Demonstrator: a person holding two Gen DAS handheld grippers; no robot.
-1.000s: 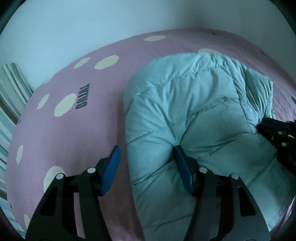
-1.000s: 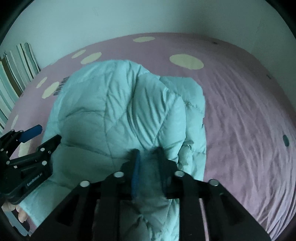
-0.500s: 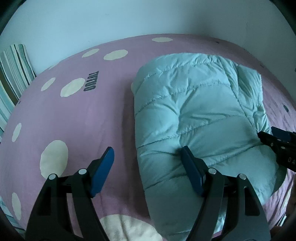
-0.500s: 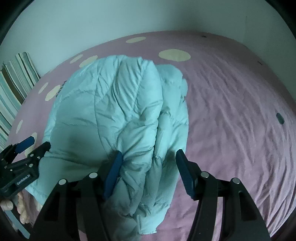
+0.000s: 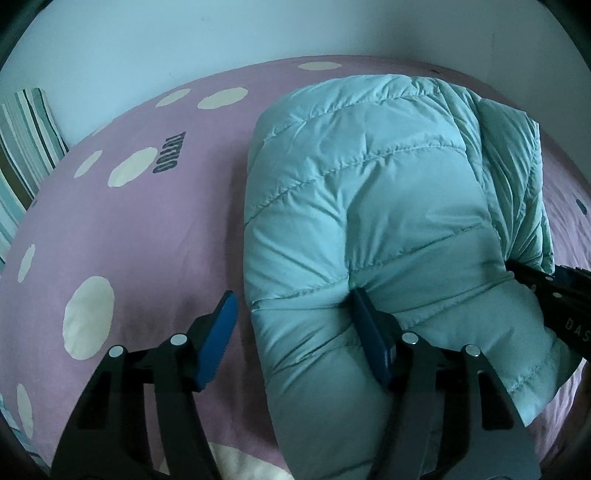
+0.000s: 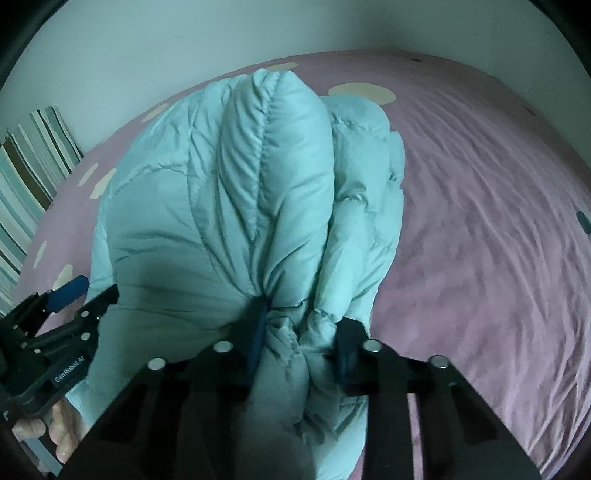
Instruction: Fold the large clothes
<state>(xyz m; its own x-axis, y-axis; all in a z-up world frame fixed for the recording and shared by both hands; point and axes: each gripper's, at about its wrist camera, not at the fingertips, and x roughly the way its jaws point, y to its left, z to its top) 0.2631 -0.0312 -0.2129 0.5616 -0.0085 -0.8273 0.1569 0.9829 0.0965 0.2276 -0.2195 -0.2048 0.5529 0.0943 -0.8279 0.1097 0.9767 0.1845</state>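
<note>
Quilted pale-teal down jacket [image 5: 388,206] sits bundled on the bed, already doubled over itself; near edge toward both grippers, puffy bulk rising away toward the wall [image 5: 258,29]. Step in hand, as I read it: regripping the near edge for another fold or to square the bundle. Right gripper [image 6: 299,332]: jaws closing, narrow, with a bunched wad of jacket fabric pinched between the pads, so it looks like a real hold on the near hem. Left gripper [image 5: 295,332]: jaws closing but wide; the left blue pad hangs over bare sheet, clear of the fabric, the right pad is pushed into the jacket's side, so it straddles the jacket's left edge with nothing clamped yet. Next move calls for the left to finish closing on that edge, taking enough layers, then both lifting together and carrying the near edge over; down fill is springy and slippery, so a shallow bite could slip and the fold may puff back open. Surface: lilac bedsheet [image 5: 129,240] with cream dots and a dark printed word, creased on the right side in the right wrist view. Striped pillow or cushion [image 5: 26,147] at the far left against a plain pale wall. Dim, bluish light. Fingers of the person's left hand [image 6: 55,432] show on the left gripper's handle.
</note>
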